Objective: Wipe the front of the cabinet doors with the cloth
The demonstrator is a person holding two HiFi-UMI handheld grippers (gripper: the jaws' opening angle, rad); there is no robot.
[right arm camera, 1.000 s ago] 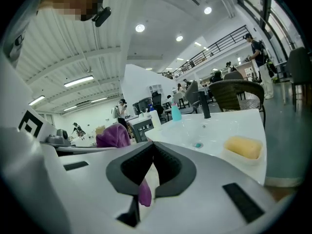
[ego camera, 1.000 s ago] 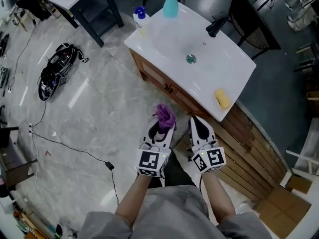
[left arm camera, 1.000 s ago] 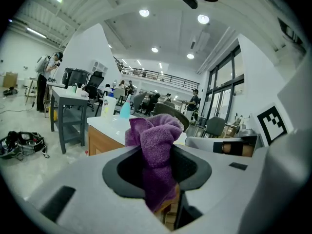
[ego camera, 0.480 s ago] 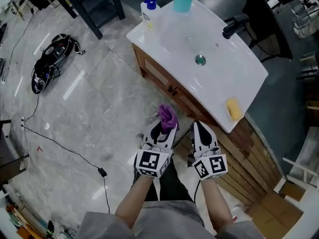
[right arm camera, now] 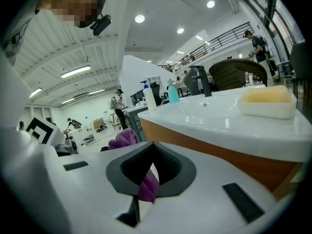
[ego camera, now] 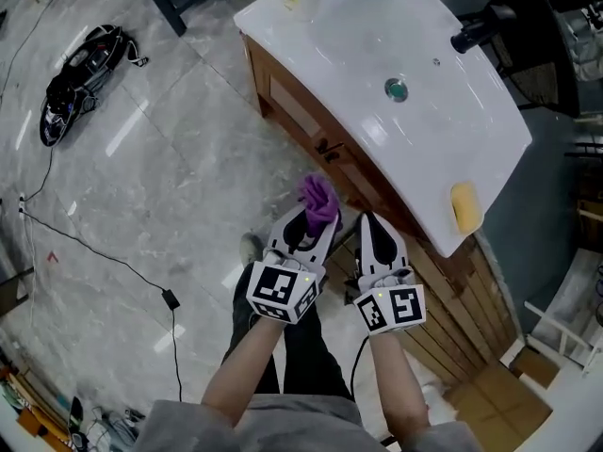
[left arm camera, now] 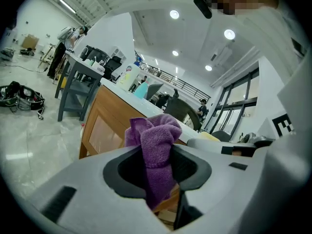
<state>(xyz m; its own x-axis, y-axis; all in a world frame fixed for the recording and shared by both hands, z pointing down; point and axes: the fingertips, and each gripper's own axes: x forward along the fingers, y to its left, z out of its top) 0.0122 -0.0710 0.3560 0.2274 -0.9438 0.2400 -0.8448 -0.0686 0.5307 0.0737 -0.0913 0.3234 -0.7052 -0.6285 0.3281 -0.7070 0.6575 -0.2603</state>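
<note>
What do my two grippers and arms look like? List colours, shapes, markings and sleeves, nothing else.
The left gripper and right gripper match: white shells tapering to pointed jaws with black inner pads. Each carries a white cube with black square markers. The forearms are bare, and the grey sleeves end above them.

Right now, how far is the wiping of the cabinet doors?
Done: the cloth is picked up, clamped in the left gripper. In hand: it is held near the cabinet doors, apparently not touching them. The right gripper is shut and empty. Left: all the wiping, as far as I can tell.
</note>
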